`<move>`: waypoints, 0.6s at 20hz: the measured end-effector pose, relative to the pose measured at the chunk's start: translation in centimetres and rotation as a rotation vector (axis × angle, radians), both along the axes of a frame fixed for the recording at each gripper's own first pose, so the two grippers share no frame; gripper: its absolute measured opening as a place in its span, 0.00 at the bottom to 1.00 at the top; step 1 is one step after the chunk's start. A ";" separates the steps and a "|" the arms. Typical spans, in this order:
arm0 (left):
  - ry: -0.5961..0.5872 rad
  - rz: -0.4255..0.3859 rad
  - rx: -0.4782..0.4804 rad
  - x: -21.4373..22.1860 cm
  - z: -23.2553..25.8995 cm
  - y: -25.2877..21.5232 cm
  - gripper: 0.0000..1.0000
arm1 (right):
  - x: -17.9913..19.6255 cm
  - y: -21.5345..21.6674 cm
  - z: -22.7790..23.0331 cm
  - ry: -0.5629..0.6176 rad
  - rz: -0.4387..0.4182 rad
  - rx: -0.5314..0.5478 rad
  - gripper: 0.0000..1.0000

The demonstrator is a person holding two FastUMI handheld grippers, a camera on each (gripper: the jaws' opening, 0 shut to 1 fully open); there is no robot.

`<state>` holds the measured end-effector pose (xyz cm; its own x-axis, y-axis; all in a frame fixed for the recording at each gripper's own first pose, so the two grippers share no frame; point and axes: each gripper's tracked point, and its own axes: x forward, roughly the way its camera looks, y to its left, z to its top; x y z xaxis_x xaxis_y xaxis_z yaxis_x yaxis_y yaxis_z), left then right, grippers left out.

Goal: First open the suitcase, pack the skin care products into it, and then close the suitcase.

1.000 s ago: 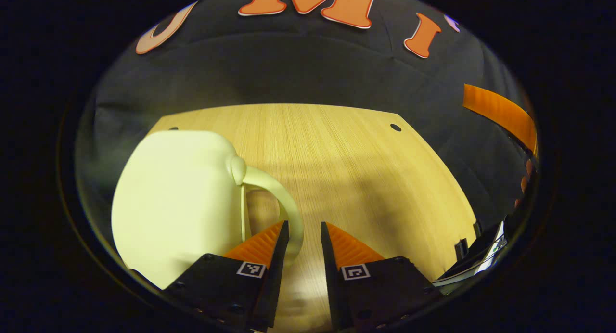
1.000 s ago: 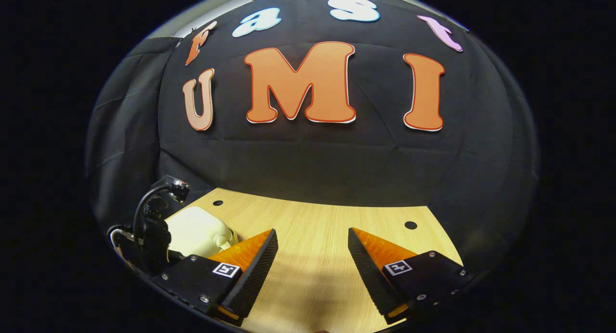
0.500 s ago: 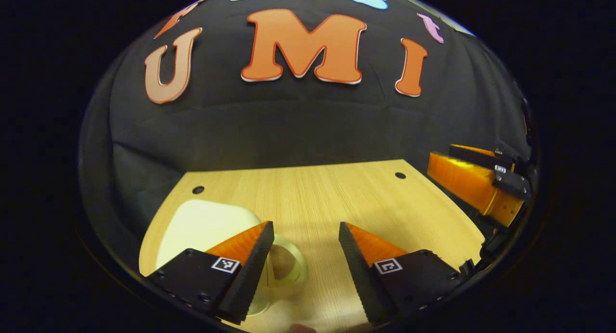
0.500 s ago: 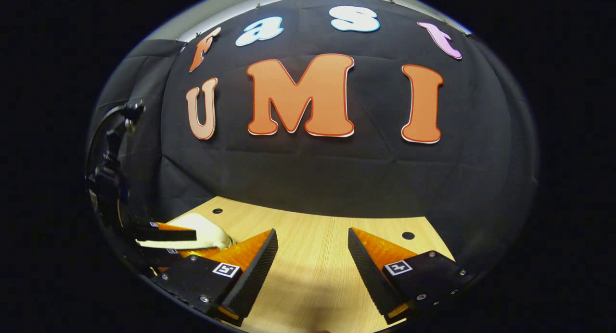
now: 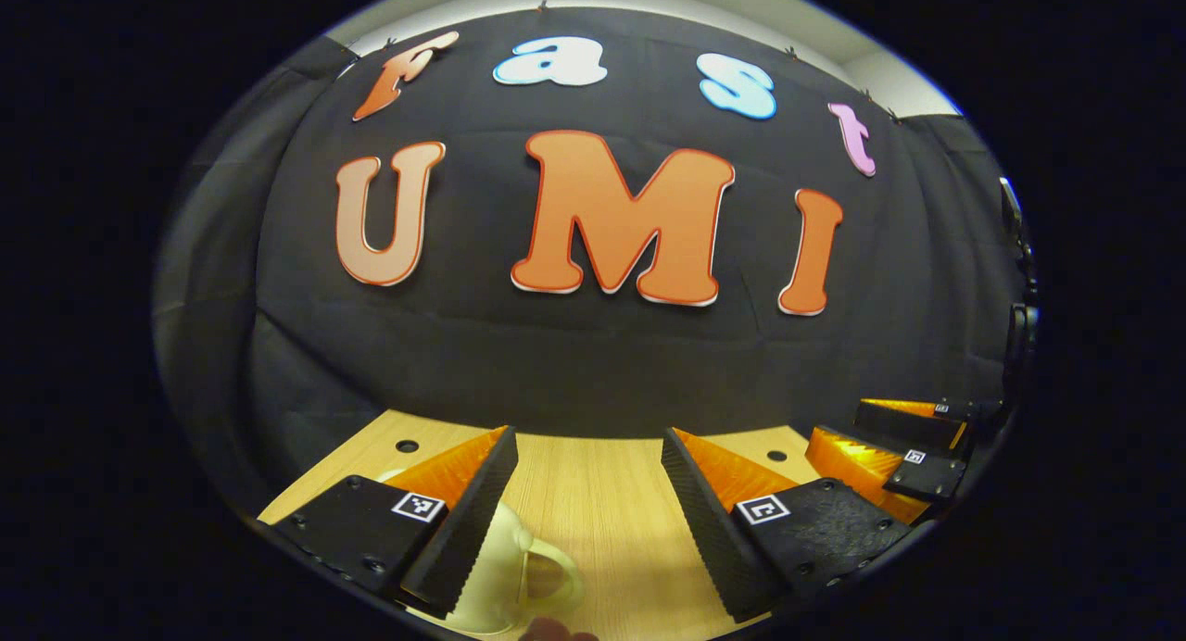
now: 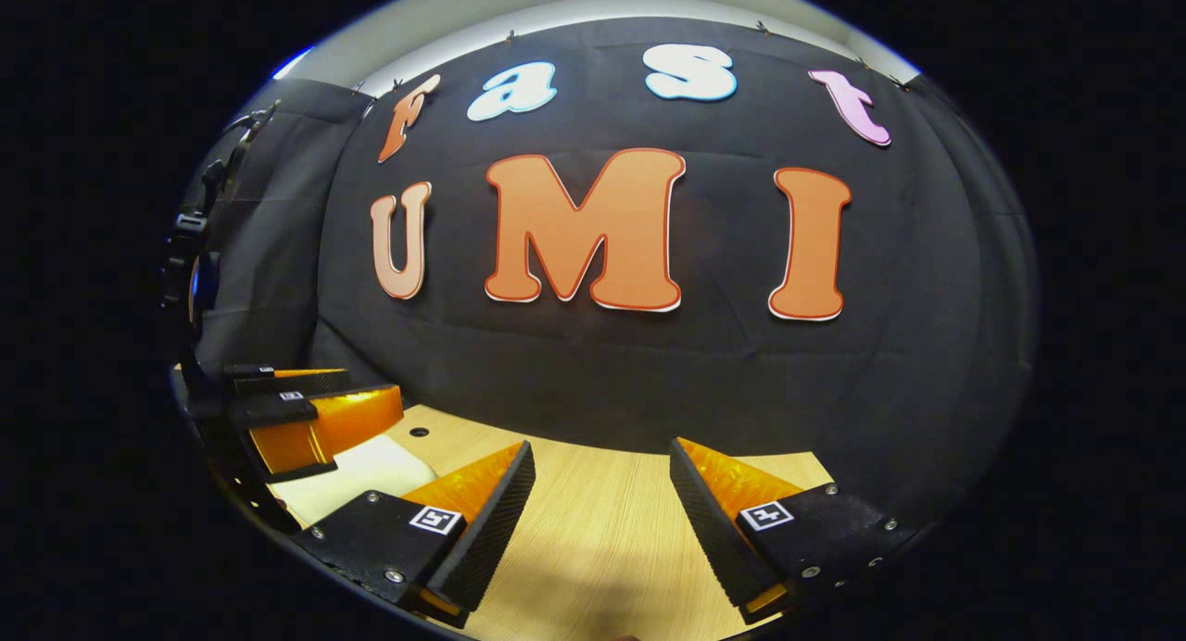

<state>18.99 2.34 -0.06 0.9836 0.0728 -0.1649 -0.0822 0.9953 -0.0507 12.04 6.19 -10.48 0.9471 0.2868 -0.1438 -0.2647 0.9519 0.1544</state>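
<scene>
The cream suitcase (image 5: 496,567) lies low on the wooden table (image 5: 593,502), its looped handle (image 5: 556,581) poking out beside my left gripper's left finger. My left gripper (image 5: 588,437) is open above the case and holds nothing. In the right gripper view the suitcase (image 6: 361,470) is a pale slab at the lower left, partly hidden behind the left gripper (image 6: 371,386), which hovers over it. My right gripper (image 6: 602,446) is open over bare table (image 6: 593,539), to the right of the case. It also appears at the right edge of the left gripper view as the right gripper (image 5: 839,421).
The black cloth wall (image 6: 593,372) stands close behind the table's far edge. Small round holes (image 5: 406,446) mark the tabletop near its back corners. Bare wood lies between the two grippers.
My left gripper has lifted and tilted up off the suitcase handle and its fingers have spread wider. The right gripper has risen a little; the suitcase stays put.
</scene>
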 end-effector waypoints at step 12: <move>-0.114 0.030 0.087 -2.2 2.7 -1.8 0.98 | -1.9 -0.2 0.7 -0.071 0.033 -0.046 0.94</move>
